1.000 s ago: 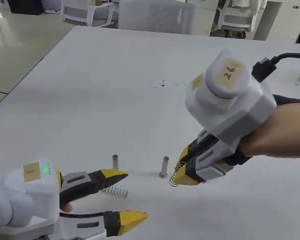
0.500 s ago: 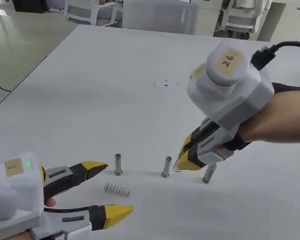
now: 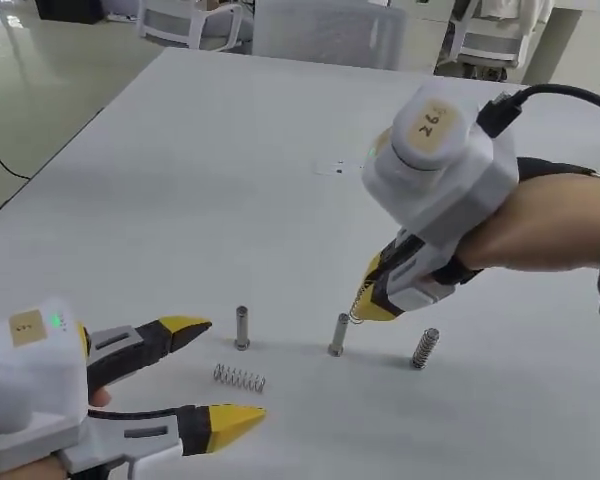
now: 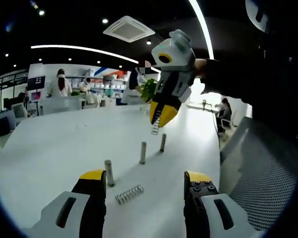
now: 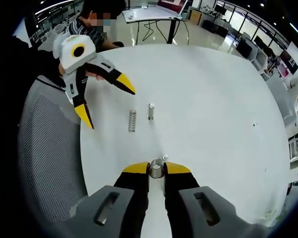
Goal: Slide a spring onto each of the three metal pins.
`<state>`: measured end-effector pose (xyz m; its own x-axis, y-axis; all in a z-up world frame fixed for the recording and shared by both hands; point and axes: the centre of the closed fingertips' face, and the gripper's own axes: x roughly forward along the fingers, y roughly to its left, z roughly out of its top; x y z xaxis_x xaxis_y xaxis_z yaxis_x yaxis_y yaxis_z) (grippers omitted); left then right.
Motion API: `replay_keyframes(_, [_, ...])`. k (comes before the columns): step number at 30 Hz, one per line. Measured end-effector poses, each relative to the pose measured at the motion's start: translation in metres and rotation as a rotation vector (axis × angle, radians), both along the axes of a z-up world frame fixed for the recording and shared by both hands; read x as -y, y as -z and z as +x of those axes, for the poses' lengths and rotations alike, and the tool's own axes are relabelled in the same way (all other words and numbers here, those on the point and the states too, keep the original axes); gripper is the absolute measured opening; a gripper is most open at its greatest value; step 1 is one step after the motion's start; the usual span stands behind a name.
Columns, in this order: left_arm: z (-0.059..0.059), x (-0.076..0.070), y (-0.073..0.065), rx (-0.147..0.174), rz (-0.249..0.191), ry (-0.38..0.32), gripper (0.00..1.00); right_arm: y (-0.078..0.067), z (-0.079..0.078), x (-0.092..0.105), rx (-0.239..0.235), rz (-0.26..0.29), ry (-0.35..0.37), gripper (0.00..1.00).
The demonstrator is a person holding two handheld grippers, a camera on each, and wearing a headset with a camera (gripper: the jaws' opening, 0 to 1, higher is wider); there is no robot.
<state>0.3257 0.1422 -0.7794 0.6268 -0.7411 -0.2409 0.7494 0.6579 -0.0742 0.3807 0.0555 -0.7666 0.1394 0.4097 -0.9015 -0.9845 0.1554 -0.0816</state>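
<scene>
Right gripper [image 3: 373, 303] is clamped down narrow on a spring [image 3: 357, 306]. The coil is pinched between the yellow tips and its lower end pokes out below them. In the right gripper view you're looking pretty much straight at the coil's open end, right between the jaws.

That spring sits in the air just above and beside the top of the middle pin [image 3: 338, 335], not on it yet. The left gripper view shows a clear gap between the two. Off to the right, a fitted spring [image 3: 424, 348] stands over the third pin, leaning a little. The left pin [image 3: 242, 328] is bare and upright.

A loose spring [image 3: 239, 377] lies flat on the white table [image 3: 230, 180], just in front of the left pin. The left gripper [image 3: 232, 368] hovers low at the near-left with its jaws spread wide and nothing in them. The loose spring lies between its two yellow tips, and as far as one can tell it touches neither.
</scene>
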Motion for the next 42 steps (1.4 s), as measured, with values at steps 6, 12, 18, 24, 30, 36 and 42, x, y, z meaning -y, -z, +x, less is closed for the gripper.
replay_keyframes(6, [0.000, -0.002, 0.002, -0.005, 0.002, -0.004, 0.59, 0.008, 0.009, -0.001, 0.014, -0.012, -0.003, 0.09])
replay_keyframes(12, [0.000, -0.003, 0.003, -0.009, 0.004, -0.005, 0.59, 0.015, 0.016, -0.004, 0.011, -0.003, 0.002, 0.09])
replay_keyframes(18, [0.000, -0.003, 0.003, -0.011, 0.005, -0.005, 0.59, 0.020, 0.017, -0.004, -0.002, -0.009, 0.006, 0.09])
replay_keyframes(24, [0.000, -0.004, 0.004, -0.012, 0.006, -0.008, 0.58, 0.027, 0.014, -0.005, -0.018, -0.026, 0.004, 0.09])
replay_keyframes(30, [-0.001, -0.005, 0.005, -0.016, 0.006, -0.008, 0.58, 0.035, 0.015, -0.004, -0.022, -0.042, 0.004, 0.09])
replay_keyframes(36, [0.000, -0.003, 0.006, -0.019, 0.005, -0.004, 0.58, 0.046, 0.014, -0.005, -0.034, -0.057, 0.003, 0.09])
replay_keyframes(42, [0.000, -0.003, 0.007, -0.024, 0.006, -0.003, 0.58, 0.060, 0.016, -0.005, -0.044, -0.079, 0.011, 0.09])
